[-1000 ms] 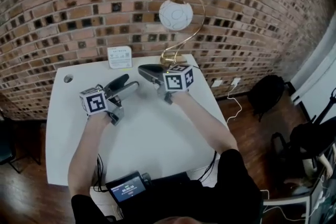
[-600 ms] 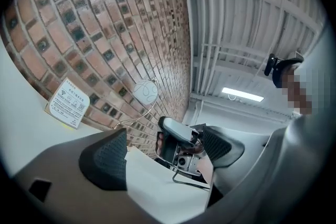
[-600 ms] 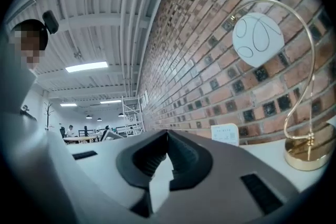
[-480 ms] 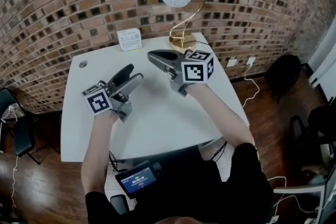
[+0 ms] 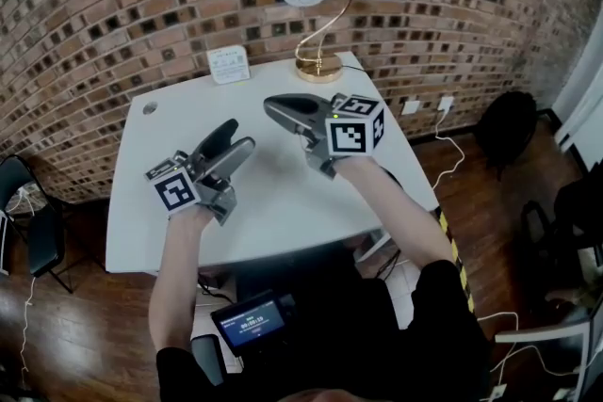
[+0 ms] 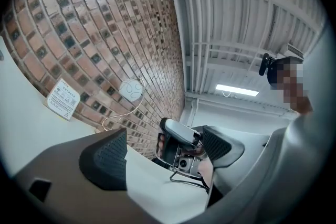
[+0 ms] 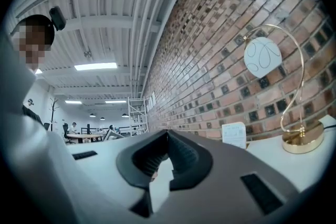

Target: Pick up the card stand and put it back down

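Card stand (image 5: 229, 64): upright on the white desk (image 5: 283, 212), at the back edge against the brick wall (image 5: 113, 5), left of the lamp (image 5: 318, 68) and apart from its gold base. Nothing touches it. Printed face towards the person; the text is too small to read.

Left hand-held gripper (image 5: 236, 136): above the desk, well to the near left of the lamp, pointing up and right towards the wall. In the left gripper view the jaws stand wide apart, ribbed pads facing each other with nothing gripped. Only the other gripper shows far off in the gap. The card stand sits to the far left in that view, off the jaw line, with the lamp beside it.

Right hand-held gripper (image 5: 273, 108): in front of the lamp on the person's side, tips pointing left across the desk. In the right gripper view the jaw tips meet and hold nothing. The card stand appears there to the right of the jaws, with the lamp further right.

Both grippers are clear of the desk surface and well apart from the card stand.
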Demonstrator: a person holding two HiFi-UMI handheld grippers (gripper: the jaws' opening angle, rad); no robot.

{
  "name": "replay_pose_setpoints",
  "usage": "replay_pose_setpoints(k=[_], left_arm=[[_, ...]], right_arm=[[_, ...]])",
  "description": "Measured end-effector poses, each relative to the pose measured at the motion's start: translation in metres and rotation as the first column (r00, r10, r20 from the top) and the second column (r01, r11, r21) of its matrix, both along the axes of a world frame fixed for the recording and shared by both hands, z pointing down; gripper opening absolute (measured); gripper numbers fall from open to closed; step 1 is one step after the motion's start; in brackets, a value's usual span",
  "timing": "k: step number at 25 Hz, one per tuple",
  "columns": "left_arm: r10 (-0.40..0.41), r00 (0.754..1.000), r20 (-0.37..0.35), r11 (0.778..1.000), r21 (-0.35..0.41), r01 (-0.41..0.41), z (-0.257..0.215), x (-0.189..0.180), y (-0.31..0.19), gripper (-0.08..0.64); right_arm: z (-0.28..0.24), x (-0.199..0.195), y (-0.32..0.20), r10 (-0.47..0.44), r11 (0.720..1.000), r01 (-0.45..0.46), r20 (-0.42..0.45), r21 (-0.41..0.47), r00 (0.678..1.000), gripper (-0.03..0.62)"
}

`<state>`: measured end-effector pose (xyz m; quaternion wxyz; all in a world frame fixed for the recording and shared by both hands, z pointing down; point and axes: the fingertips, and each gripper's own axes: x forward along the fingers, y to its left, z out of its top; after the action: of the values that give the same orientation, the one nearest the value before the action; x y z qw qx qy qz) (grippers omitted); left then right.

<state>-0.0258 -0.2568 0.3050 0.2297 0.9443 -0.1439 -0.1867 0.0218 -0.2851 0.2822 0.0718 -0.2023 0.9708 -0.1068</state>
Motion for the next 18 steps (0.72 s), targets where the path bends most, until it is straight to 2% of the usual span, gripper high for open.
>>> replay_pose_setpoints(k=[9, 18], left_arm=[[0.028, 0.999, -0.017, 0.999, 0.043, -0.028, -0.008, 0.012, 0.044, 0.448], [0.037, 0.999, -0.033, 0.996, 0.078, -0.034, -0.009, 0.017, 0.090, 0.448]], right_arm=[[-0.010, 0.009, 0.054, -0.033, 0.998, 0.030, 0.051, 0.049, 0.998, 0.020], [-0.016, 0.011, 0.111, -0.049, 0.992, 0.044, 0.039, 0.122, 0.998, 0.019]])
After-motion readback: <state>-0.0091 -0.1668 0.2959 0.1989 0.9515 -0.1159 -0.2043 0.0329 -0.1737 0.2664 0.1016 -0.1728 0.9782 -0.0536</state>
